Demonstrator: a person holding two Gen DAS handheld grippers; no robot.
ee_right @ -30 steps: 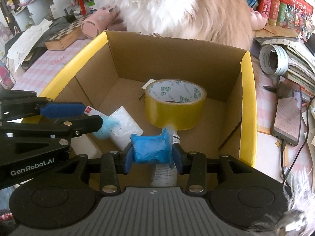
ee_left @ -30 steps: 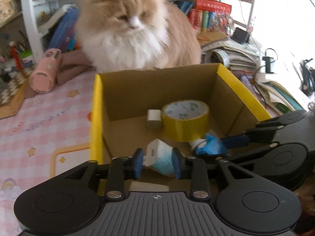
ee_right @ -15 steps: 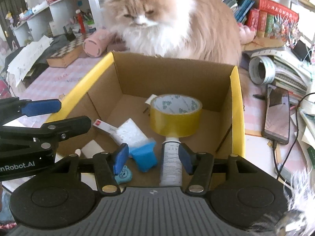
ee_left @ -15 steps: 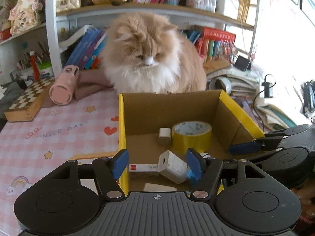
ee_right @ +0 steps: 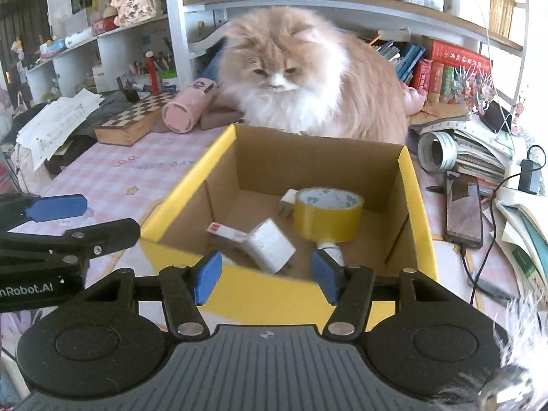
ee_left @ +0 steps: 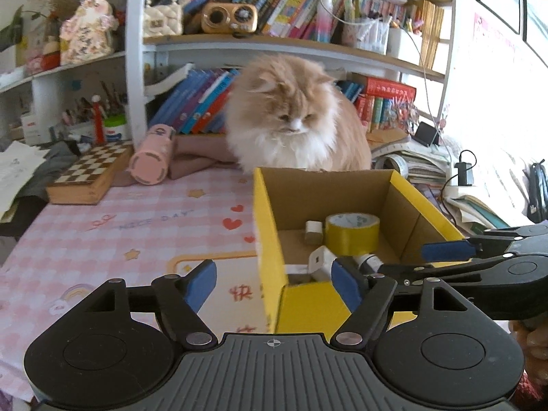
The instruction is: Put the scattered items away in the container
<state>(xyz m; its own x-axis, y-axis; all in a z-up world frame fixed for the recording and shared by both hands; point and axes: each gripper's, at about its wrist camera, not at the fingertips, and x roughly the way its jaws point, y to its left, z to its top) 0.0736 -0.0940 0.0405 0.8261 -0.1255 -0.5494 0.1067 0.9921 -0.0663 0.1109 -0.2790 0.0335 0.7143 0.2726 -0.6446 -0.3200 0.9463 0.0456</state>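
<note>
Your left claw (ee_left: 274,284) and right claw (ee_right: 263,279) have let go, are opening empty, and have pulled back from the yellow box (ee_right: 416,212), where both dropped items now lie.

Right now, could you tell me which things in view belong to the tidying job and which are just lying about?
Part of the job:
- yellow cardboard box
- yellow tape roll, inside it
- white charger, inside it
- left gripper and right gripper, jaws opening, nothing between them

Just lying about:
- cat behind the box
- chessboard
- pink pouch
- phone
- white tape roll
</note>
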